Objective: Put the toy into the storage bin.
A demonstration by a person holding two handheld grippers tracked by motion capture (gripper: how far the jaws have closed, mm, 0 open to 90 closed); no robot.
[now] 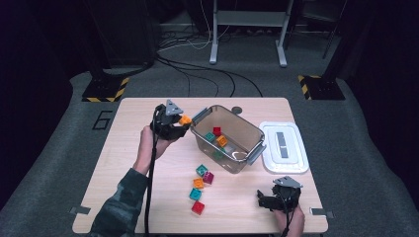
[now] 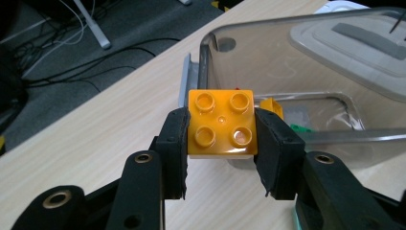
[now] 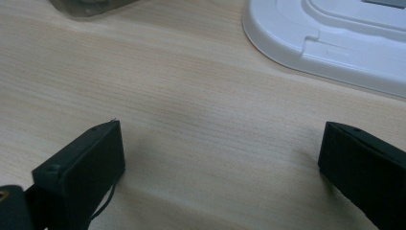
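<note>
Left gripper [image 2: 221, 128] clamps an orange brick [image 2: 221, 123] beside the bin [image 1: 254, 133]; right gripper [image 3: 218, 158] rests apart, empty. Several bricks lie inside the bin; five loose bricks [image 1: 199, 187] wait before it

Orange brick [image 2: 221, 123]: both side faces hidden under pads of left gripper [image 2: 221, 153]. Bin [image 2: 306, 62] cut by right frame edge, contents blurred through wall. Lid [image 3: 335, 38] cut by top and right edges. Bricks in bin [image 1: 218, 138] too small to count.

- The high view looks forward and down on the whole surface [image 1: 148, 197].
- The left gripper view faces the clear bin [image 2: 306, 67] closely.
- The right gripper view looks low across the surface toward the white lid [image 3: 335, 43]; all views share this lid.
</note>
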